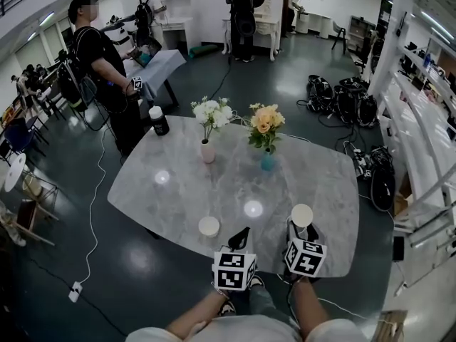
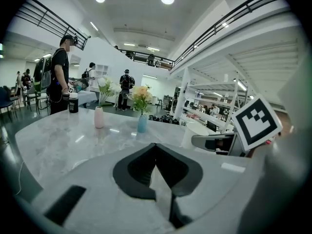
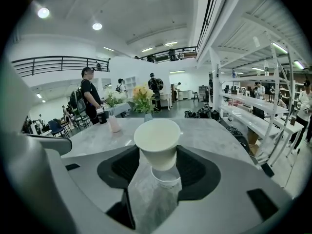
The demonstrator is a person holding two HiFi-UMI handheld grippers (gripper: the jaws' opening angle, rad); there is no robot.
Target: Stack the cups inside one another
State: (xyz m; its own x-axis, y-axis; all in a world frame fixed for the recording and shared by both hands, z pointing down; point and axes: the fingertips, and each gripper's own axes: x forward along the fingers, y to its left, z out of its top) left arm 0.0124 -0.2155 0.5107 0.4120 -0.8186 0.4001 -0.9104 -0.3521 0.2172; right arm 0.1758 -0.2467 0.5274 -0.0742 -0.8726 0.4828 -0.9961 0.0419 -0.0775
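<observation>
**R gripper pinching cup; L gripper closed, empty**

R gripper [image 3: 157, 156] has its jaws clamped on the sides of a white paper cup [image 3: 157, 141]. The cup is upright, mouth up, at about 5 o'clock on the marble table [image 1: 178, 184] in head view. There's a pale ring just under its base; can't tell if it's another cup or a reflection. L gripper [image 2: 156, 152] has jaws pressed together w/ nothing btwn them, at 6 o'clock by the near edge. A second cup [image 1: 209, 226] stands upright alone on the table, at 10 o'clock from L gripper and not touching it. Pink vase [image 1: 208, 151] & blue vase [image 1: 266, 162] w/ flowers sit toward 12. Black bottle [image 1: 158, 120] is at 11 by the far edge.
</observation>
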